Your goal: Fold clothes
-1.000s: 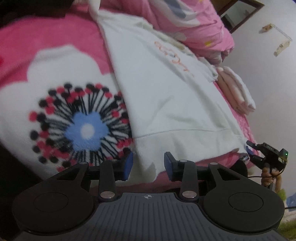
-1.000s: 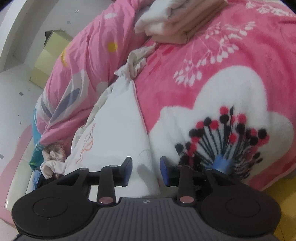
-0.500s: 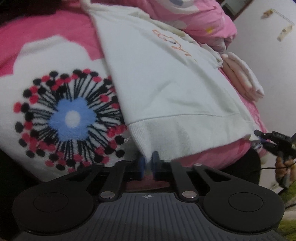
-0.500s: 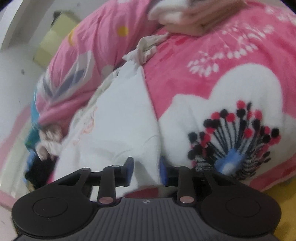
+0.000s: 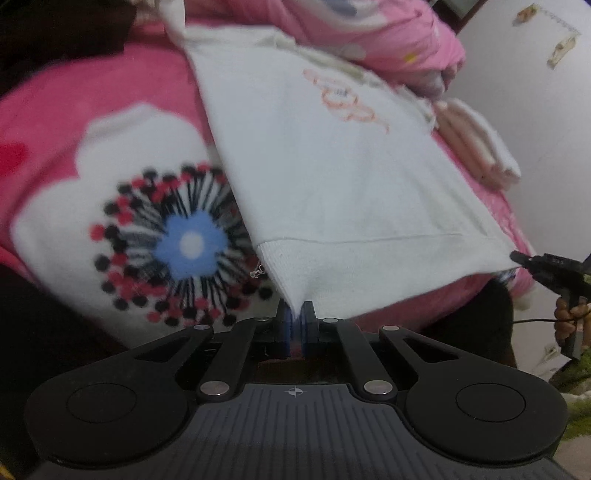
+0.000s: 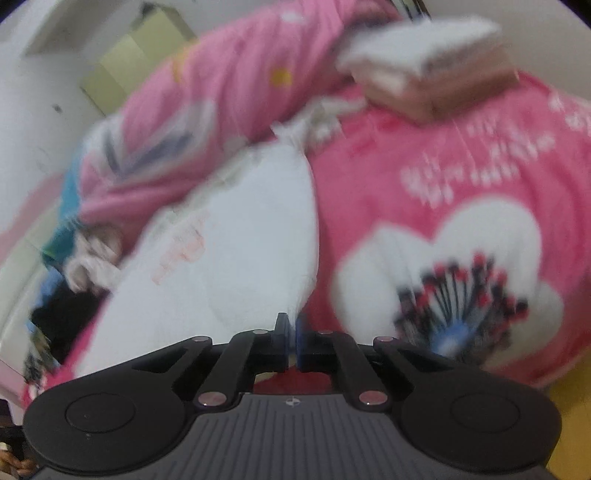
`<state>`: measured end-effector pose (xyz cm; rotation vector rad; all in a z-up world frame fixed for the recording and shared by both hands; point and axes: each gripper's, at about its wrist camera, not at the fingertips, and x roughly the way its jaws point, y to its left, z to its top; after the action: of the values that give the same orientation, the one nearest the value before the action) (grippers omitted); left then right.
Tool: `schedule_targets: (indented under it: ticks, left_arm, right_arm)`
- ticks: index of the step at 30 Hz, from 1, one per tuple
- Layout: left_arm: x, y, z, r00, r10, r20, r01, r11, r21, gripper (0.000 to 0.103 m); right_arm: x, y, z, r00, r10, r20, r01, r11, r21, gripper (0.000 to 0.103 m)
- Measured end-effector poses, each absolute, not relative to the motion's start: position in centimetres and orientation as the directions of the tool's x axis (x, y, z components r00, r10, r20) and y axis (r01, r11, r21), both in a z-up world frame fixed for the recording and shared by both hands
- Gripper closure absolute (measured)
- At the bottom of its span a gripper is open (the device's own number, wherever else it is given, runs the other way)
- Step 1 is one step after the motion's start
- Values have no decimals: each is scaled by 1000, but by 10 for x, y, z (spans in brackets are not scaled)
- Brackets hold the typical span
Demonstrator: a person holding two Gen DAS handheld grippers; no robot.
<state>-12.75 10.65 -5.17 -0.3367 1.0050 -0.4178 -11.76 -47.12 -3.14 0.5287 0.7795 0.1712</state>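
Note:
A white sweatshirt (image 5: 332, 177) with orange lettering lies spread on a pink flowered blanket (image 5: 92, 122). My left gripper (image 5: 295, 314) is shut on the left corner of its ribbed hem, which is lifted off the bed. In the right wrist view, my right gripper (image 6: 292, 325) is shut on the other hem corner of the sweatshirt (image 6: 229, 266). The right gripper (image 5: 532, 264) also shows at the hem's far right in the left wrist view, held by a hand (image 5: 570, 321).
A stack of folded peach and white clothes (image 5: 476, 147) (image 6: 428, 70) sits on the bed beyond the sweatshirt. A bunched pink quilt (image 5: 369, 29) (image 6: 207, 110) lies behind the collar. A white wall (image 5: 535, 110) stands on the right. Other crumpled garments (image 6: 88, 258) lie beside the quilt.
Both grippers went from open to shut on the hem corners. The hem has been pulled up off the blanket, and the right view is now blurred with movement.

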Motion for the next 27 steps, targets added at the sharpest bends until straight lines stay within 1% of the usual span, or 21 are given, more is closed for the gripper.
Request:
schedule_targets:
  ticks: [2,3,7,8,10,11,12,13,15,16,17,19,21,22,24,25,27]
  left_arm:
    - [-126,102,-56,456,-473,-754,194,879,-435,101]
    - [-126,102,-55,454,-469,-757,201,882,-426,101]
    - [-123,100,-62,448,-453,-771,216,891,-398,101]
    - [-122,98,-66,444,-449,-775,225,893,-389,100]
    - [-119,96,-73,441,-445,-779,233,895,-380,98]
    - [-119,98,-74,432,-454,-780,235,891,-388,97]
    - [-120,100,-73,417,-459,-784,242,888,-391,94]
    - [-122,102,-70,402,-457,-794,258,888,-381,87]
    - [-130,109,-62,413,-426,-805,278,901,-333,80]
    - [-133,114,-56,429,-418,-801,283,904,-321,80]
    - [-135,120,-50,445,-413,-794,286,906,-311,80]
    - [-133,130,-35,502,-446,-741,281,895,-348,80]
    - [-122,128,-25,556,-491,-671,300,871,-389,80]
    - [-114,120,-25,569,-505,-649,315,863,-395,80]
    - [-97,103,-25,592,-531,-606,345,847,-404,80]
    - [-91,91,-31,589,-530,-610,357,848,-393,79]
    - [-79,68,-41,582,-527,-619,378,849,-368,80]
  right_arm:
    - [-113,-473,-46,685,327,-651,83,853,516,100]
    - [-113,-475,-47,687,325,-649,88,850,519,101]
    - [-114,-471,-44,676,303,-672,65,883,464,100]
    - [-111,-468,-47,662,294,-690,65,894,443,100]
    - [-106,-465,-56,635,267,-725,75,913,402,97]
    - [-107,-465,-58,634,263,-727,78,914,399,95]
    - [-111,-468,-53,646,248,-722,87,916,392,89]
    - [-115,-471,-49,658,232,-716,96,918,385,84]
    - [-123,-476,-39,683,198,-703,114,922,370,82]
    - [-129,-478,-30,706,172,-687,119,928,354,82]
    - [-133,-480,-21,732,155,-664,118,930,347,82]
    - [-134,-477,-4,780,147,-608,93,934,346,82]
    - [-120,-460,7,811,165,-562,23,950,313,82]
    - [-108,-449,8,815,181,-551,-18,957,288,82]
    - [-77,-423,3,806,210,-554,-98,969,226,82]
    - [-63,-412,-1,792,223,-568,-128,971,203,83]
    - [-58,-415,-4,778,209,-592,-120,975,186,83]
